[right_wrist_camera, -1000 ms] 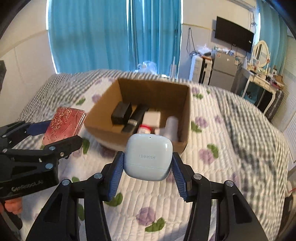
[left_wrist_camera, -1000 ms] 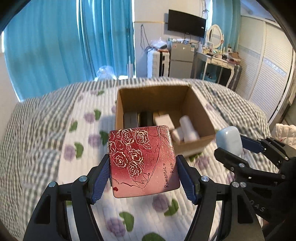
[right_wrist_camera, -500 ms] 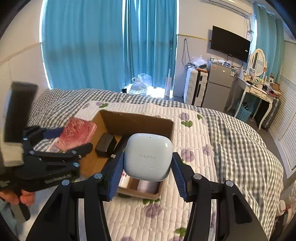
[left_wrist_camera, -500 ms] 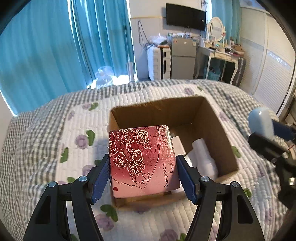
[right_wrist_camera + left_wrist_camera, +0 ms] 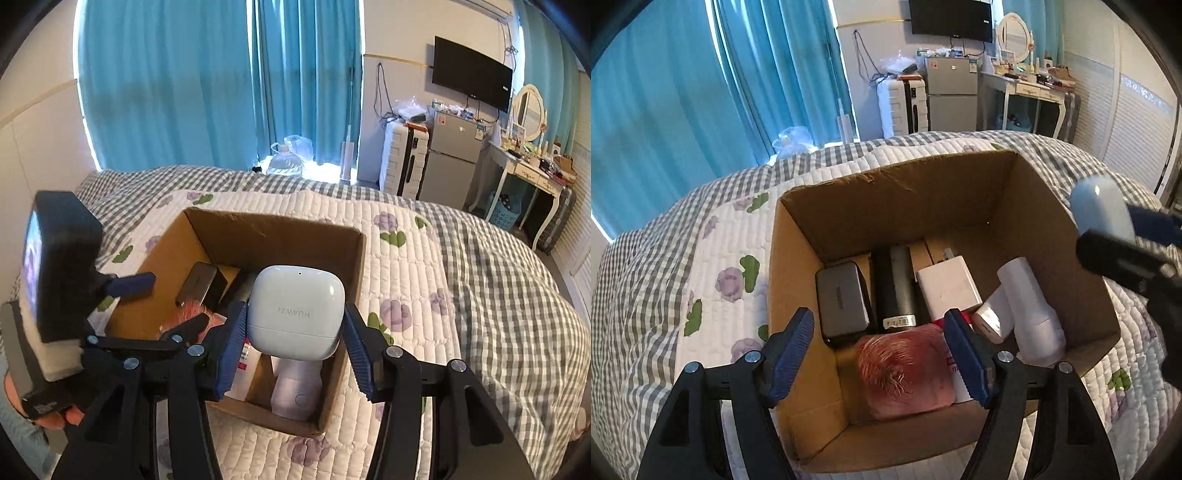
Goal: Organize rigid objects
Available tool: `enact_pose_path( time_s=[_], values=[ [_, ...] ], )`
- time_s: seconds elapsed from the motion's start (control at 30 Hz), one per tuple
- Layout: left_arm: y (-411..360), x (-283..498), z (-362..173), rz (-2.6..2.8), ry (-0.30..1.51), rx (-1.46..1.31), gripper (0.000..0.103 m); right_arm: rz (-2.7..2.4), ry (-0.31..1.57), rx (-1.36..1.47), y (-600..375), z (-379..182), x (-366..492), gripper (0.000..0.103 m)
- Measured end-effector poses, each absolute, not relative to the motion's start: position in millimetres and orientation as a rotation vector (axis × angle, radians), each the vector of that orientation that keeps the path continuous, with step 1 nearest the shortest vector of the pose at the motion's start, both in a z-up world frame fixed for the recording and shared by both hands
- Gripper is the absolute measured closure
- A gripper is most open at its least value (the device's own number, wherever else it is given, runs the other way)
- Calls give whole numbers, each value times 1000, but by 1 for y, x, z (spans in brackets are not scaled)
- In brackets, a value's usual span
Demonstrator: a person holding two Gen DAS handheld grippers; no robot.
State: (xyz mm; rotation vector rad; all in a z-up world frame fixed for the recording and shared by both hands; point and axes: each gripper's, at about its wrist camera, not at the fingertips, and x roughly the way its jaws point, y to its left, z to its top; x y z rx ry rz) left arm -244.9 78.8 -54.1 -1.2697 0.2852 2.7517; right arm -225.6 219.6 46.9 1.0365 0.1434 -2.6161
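Observation:
My left gripper (image 5: 879,349) is open above the near part of the cardboard box (image 5: 798,295). The red rose-patterned case (image 5: 905,373) is blurred below it, inside the box by the near wall. My right gripper (image 5: 293,343) is shut on a white earbud case (image 5: 295,312) and holds it above the box (image 5: 347,266). The earbud case also shows in the left wrist view (image 5: 1102,210) at the right. The left gripper (image 5: 162,302) shows at the left of the right wrist view.
The box holds a grey case (image 5: 842,299), a black cylinder (image 5: 895,291), a white charger (image 5: 947,288) and a white device (image 5: 1030,306). It sits on a quilted flower bedspread (image 5: 424,280). Curtains, a fridge and a dressing table stand beyond the bed.
My left gripper moved over the box, opened and let go of the red case, which now drops into the box. My right gripper has moved over the box with the earbud case.

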Motion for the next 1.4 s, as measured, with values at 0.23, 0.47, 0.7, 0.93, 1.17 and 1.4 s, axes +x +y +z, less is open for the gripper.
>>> enact_pose_path(
  time_s=[0.23, 0.47, 0.7, 0.93, 1.17, 1.4],
  values=[
    [69, -237, -24, 2803, 280, -1163, 28, -2640, 136, 1057, 225, 47, -221, 52],
    [60, -244, -4, 2862, 260, -1094, 28, -2662, 163, 1039, 219, 60, -230, 52],
    [53, -263, -9, 2884, 245, -1084, 28, -2632, 219, 1137, 199, 34, -285, 52],
    [53, -276, -23, 2865, 252, -1073, 28, -2578, 256, 1207, 188, 7, -323, 50],
    [53, -276, -30, 2855, 243, -1075, 28, -2639, 227, 1097, 188, 16, -319, 32],
    [53, -237, 10, 2895, 184, -990, 28, -2738, 198, 1028, 204, 59, -280, 32]
  ],
)
